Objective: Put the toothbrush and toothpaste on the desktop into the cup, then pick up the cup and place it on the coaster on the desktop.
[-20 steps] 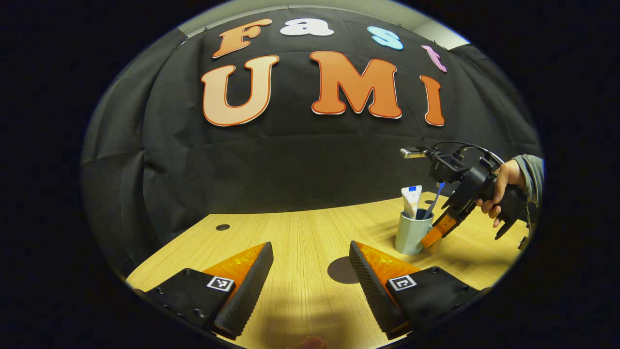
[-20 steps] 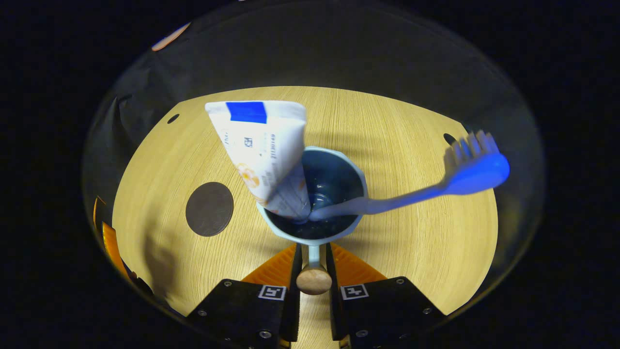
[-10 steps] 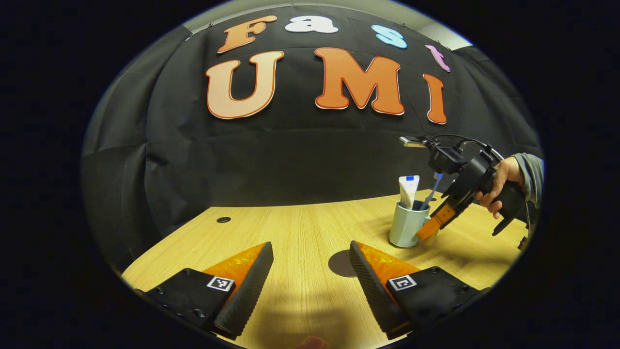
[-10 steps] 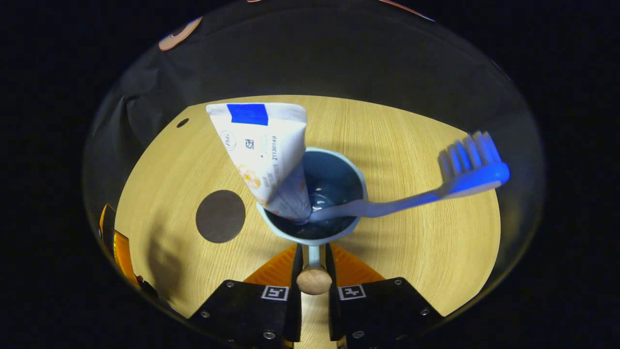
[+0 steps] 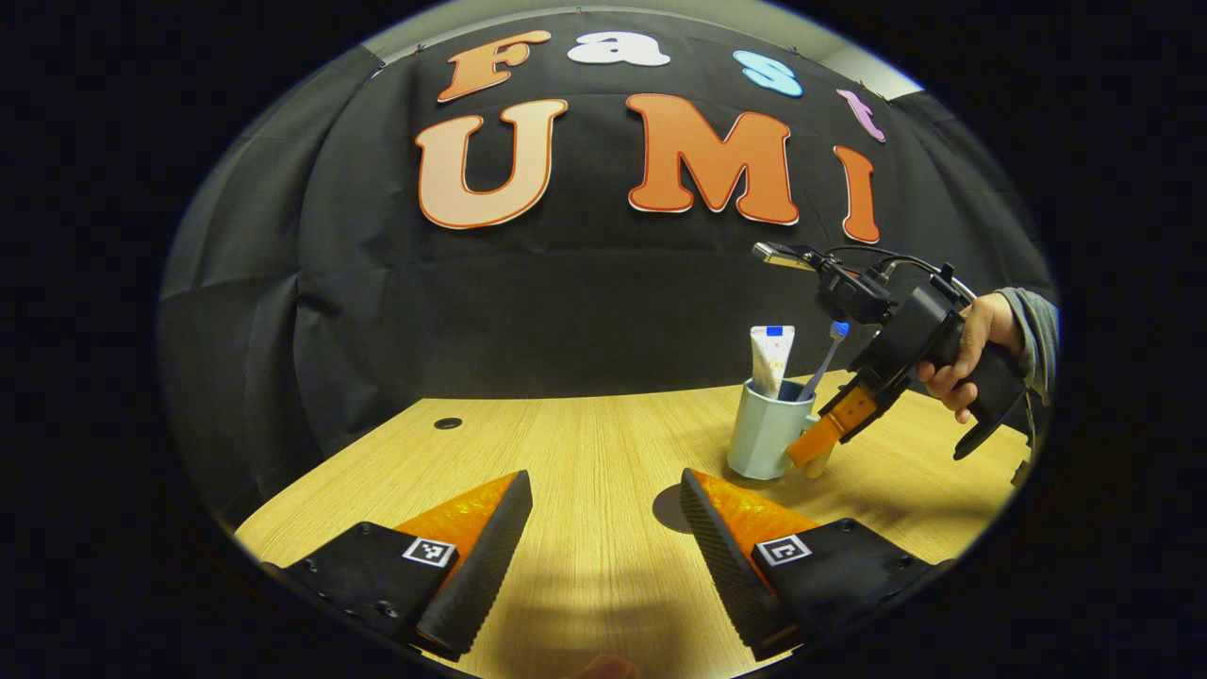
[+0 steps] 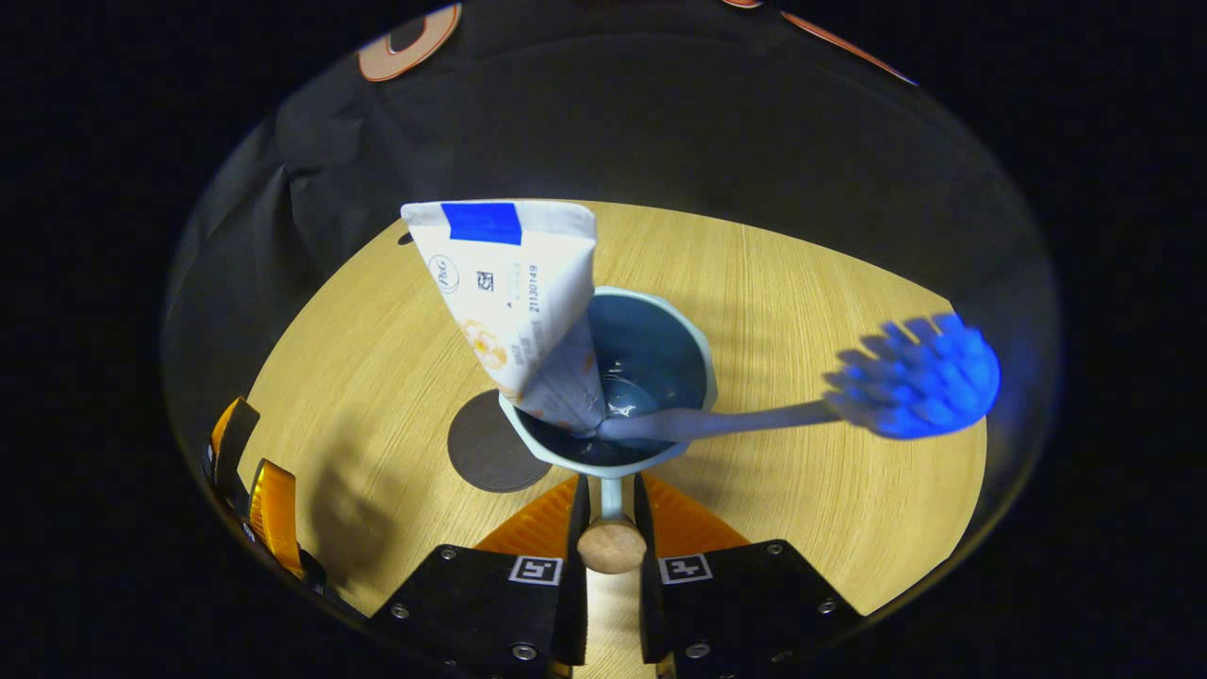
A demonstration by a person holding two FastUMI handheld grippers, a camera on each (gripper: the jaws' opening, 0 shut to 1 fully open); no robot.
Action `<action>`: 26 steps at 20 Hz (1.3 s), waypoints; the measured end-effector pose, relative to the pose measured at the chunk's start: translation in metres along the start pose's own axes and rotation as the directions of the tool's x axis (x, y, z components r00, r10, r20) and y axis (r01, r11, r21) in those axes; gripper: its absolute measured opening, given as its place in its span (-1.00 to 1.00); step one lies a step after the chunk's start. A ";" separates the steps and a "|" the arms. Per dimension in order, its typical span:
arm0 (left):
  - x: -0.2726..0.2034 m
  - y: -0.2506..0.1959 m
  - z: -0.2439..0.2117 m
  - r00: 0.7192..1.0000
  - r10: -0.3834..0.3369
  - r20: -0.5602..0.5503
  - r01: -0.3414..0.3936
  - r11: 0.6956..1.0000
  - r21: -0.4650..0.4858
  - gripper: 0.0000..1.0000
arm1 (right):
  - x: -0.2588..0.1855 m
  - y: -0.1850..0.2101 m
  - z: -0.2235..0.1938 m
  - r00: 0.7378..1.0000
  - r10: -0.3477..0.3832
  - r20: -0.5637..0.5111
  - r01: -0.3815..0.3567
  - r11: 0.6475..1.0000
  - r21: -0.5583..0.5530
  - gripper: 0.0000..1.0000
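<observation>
left low, right overhead, sharing cup (image 5: 766, 431)

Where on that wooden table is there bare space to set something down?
The wooden tabletop is bare from the small round hole across to the pale blue cup. It gets crowded around the cup: the right gripper clamps its handle, and the dark round coaster lies beside it.

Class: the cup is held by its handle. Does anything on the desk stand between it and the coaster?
Nothing visible does. The right tongs grip the cup by its handle, beside the coaster; only bare desk surrounds it. The left tongs sit open, nearer the camera.
</observation>
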State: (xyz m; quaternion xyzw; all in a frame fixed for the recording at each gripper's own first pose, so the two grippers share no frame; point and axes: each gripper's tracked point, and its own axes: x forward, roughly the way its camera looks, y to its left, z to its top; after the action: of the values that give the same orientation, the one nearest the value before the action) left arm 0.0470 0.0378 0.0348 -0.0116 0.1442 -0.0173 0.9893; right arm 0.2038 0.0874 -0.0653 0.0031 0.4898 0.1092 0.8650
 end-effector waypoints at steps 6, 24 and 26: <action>0.002 0.002 0.000 1.000 0.022 -0.007 -0.022 1.000 -0.017 0.99 | 0.000 0.002 0.003 0.999 0.046 0.003 -0.046 0.996 -0.078 -0.55; -0.004 0.003 -0.004 0.998 0.062 -0.027 -0.063 0.997 -0.043 0.99 | -0.006 0.009 0.002 0.989 0.146 -0.007 -0.145 0.981 -0.128 -0.20; -0.001 0.002 0.000 0.998 0.059 -0.014 -0.060 0.998 -0.028 0.99 | -0.012 0.010 0.007 0.983 0.170 0.064 -0.161 0.978 -0.135 -0.05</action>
State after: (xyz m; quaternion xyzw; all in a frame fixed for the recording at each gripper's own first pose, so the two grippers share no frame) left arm 0.0461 0.0402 0.0346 -0.0211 0.1512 0.0141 0.9882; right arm 0.2025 0.0952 -0.0506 -0.0080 0.4470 0.2121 0.8690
